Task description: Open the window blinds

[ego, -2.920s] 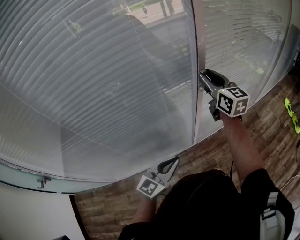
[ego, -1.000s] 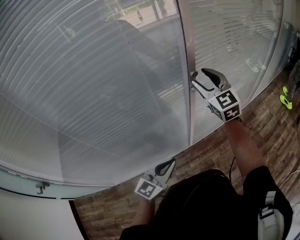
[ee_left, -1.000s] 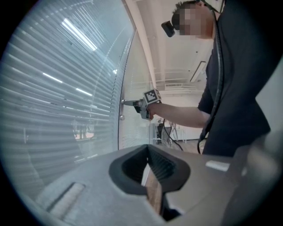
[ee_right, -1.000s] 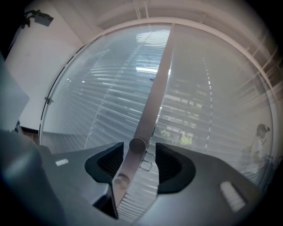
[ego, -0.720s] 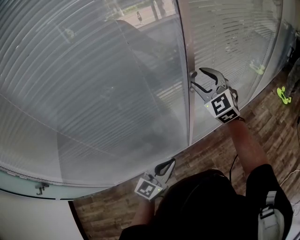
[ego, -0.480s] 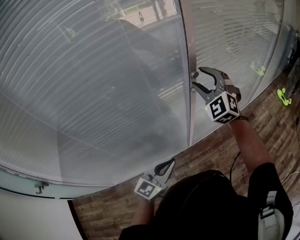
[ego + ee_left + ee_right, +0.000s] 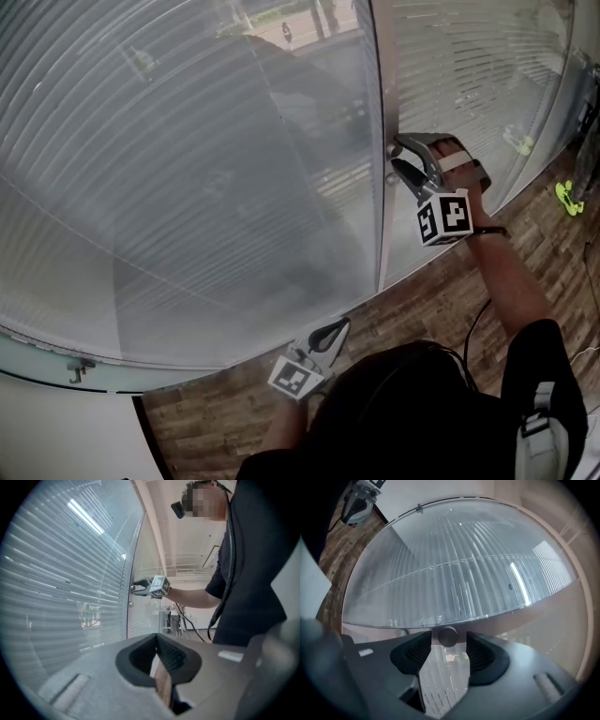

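My right tongs [image 7: 396,157] have rolled over since the earlier frames. The marker cube [image 7: 444,217], which sat on top before, now faces down toward me, and my right hand [image 7: 459,159] shows above the handle. The tips have stayed at the same place on the upright frame post [image 7: 387,84].

The window blinds [image 7: 187,169] fill most of the head view. Their pale horizontal slats run across 2 glass panes, 1 on each side of the post. A strip of street shows through the slats at the top.

The right gripper view looks along the right tongs. They stand apart, with a small round knob [image 7: 448,636] on the post between their tips. A sliver of gap shows on each side of the knob.

My left tongs [image 7: 346,322] hang low, close to my body, over the wooden floor [image 7: 441,300] and just below the bottom edge of the left pane. They are well apart from the post and knob. The left gripper view shows their tips pressed together with nothing held between them. It also shows the right arm stretched out to the post in the distance.
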The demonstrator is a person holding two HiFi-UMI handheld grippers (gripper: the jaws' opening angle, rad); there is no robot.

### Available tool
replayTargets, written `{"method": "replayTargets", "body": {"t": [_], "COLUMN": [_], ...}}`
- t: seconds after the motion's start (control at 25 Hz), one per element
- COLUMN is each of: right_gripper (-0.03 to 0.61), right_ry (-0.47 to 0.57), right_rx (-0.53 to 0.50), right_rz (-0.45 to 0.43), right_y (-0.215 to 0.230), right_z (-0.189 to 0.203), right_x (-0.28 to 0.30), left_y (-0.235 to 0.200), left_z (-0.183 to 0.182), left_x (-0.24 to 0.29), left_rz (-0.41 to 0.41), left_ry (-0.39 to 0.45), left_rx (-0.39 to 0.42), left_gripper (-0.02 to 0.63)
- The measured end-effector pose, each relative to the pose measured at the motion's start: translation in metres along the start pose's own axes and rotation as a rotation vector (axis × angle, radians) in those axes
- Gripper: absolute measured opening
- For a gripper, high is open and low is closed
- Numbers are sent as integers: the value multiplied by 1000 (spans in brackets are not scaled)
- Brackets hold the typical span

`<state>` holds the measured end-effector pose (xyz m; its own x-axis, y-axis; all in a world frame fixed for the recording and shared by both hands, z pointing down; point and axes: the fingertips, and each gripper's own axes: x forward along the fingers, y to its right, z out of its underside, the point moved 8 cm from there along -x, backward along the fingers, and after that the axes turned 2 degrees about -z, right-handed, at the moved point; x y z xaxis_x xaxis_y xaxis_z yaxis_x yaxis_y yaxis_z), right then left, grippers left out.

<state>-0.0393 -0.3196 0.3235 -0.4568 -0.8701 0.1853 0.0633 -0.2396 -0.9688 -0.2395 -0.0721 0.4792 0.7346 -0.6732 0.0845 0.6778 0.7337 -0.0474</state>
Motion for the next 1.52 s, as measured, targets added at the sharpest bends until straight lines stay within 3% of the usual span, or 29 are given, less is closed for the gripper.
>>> {"method": "replayTargets", "body": {"t": [0.2, 0.44, 1.28, 1.52], "right_gripper": [213, 130, 127, 126], "right_ry": [8, 0, -4, -1], "right_rx": [-7, -28, 38, 101], "right_rz": [15, 18, 15, 13], "right_y": [1, 0, 2, 3], "right_z": [-3, -3, -3, -2], "right_x": [2, 2, 2, 3], "left_y": [-3, -5, -5, -4], "left_z": [1, 2, 5, 3], "left_x": [-1, -1, -5, -4], "left_rz": [1, -6, -15, -13], "left_ry": [-2, -2, -7, -3], "left_rx": [-1, -12, -16, -15], "left_gripper": [5, 5, 5, 4]}}
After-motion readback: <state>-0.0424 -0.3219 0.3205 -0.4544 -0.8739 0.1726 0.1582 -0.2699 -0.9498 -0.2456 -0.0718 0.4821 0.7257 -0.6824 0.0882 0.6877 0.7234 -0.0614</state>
